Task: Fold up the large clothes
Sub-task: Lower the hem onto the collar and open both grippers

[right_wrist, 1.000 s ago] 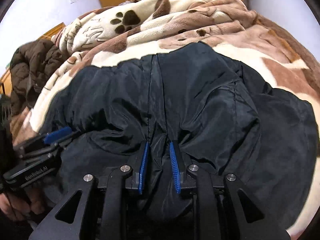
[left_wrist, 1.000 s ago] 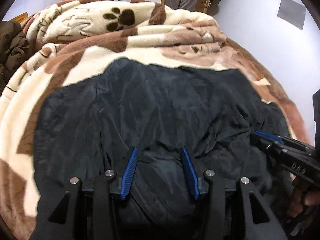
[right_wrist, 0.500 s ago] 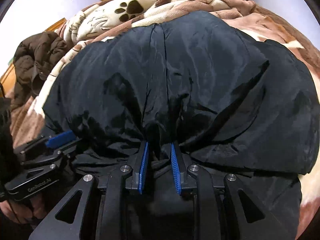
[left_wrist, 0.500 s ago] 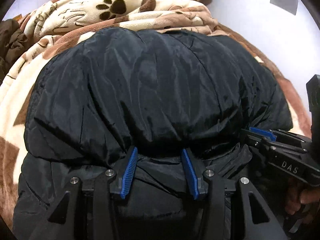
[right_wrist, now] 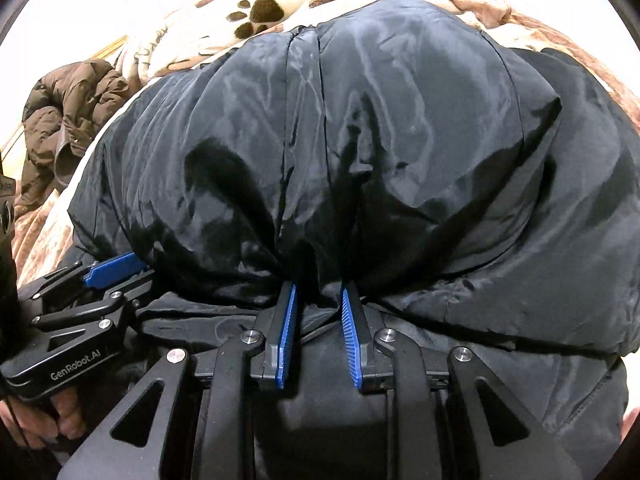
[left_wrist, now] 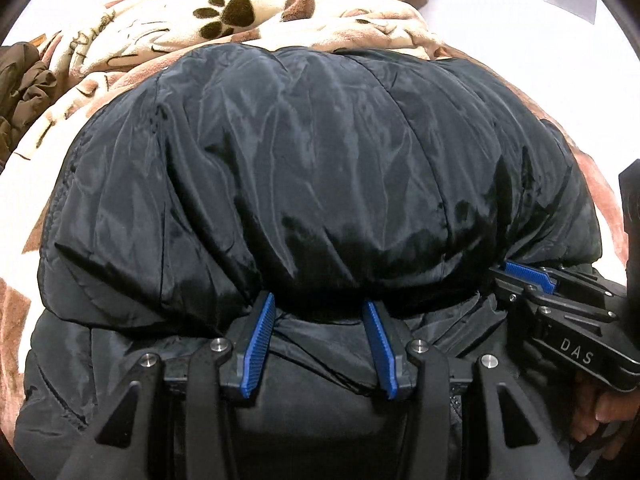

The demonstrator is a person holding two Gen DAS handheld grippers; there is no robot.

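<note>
my left claw (left_wrist: 319, 306) and right claw (right_wrist: 317, 294) each clamped on far edge of black jacket (left_wrist: 320, 168), doubled back toward me on bed blanket (left_wrist: 168, 36). risk: slick padded fabric slipping out, fold springing open.

The puffy black padded jacket (left_wrist: 320, 168) lies on the paw-print fleece blanket (left_wrist: 224, 16), folded over itself. A crumpled brown coat (right_wrist: 68, 120) lies left of it. Both grippers sit at its near edge, left gripper (left_wrist: 320, 316) beside right gripper (right_wrist: 318, 296).

Black left gripper (left_wrist: 320, 310) frame, blue ribbed pads, silver screws; bare-skinned hand (left_wrist: 596, 412).
</note>
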